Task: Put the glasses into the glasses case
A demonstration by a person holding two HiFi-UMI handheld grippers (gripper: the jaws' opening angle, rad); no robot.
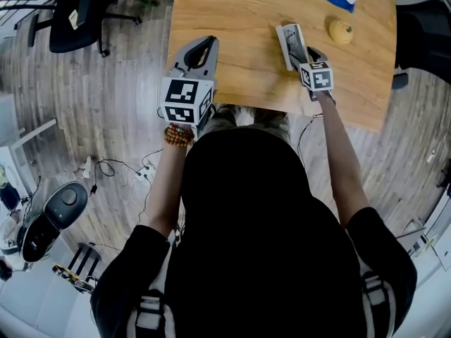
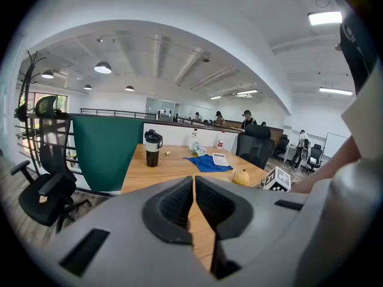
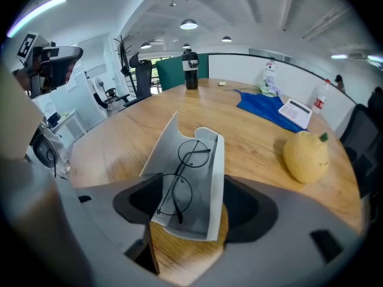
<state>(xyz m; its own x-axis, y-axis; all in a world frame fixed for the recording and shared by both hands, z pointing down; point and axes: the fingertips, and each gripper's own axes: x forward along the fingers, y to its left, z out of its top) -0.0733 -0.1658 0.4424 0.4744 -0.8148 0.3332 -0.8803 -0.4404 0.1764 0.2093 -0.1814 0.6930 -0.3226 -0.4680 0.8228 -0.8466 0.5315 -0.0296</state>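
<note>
The thin round wire-framed glasses (image 3: 182, 172) lie inside the open grey glasses case (image 3: 216, 172) on the pale wooden table (image 3: 179, 109), the case's near end between the spread jaws of the right gripper (image 3: 191, 196). The left gripper (image 2: 194, 199) hovers at the table's edge, jaws pressed together on nothing. A yellow fruit (image 3: 306, 154), blue cloth (image 3: 266, 109) and dark tumbler (image 3: 191, 60) share the tabletop; a black office chair (image 1: 77, 13) stands on the grey plank floor (image 1: 106, 104)

An open-plan office, with swivel chairs (image 1: 79, 16) and ceiling panel lights (image 2: 326, 18).
</note>
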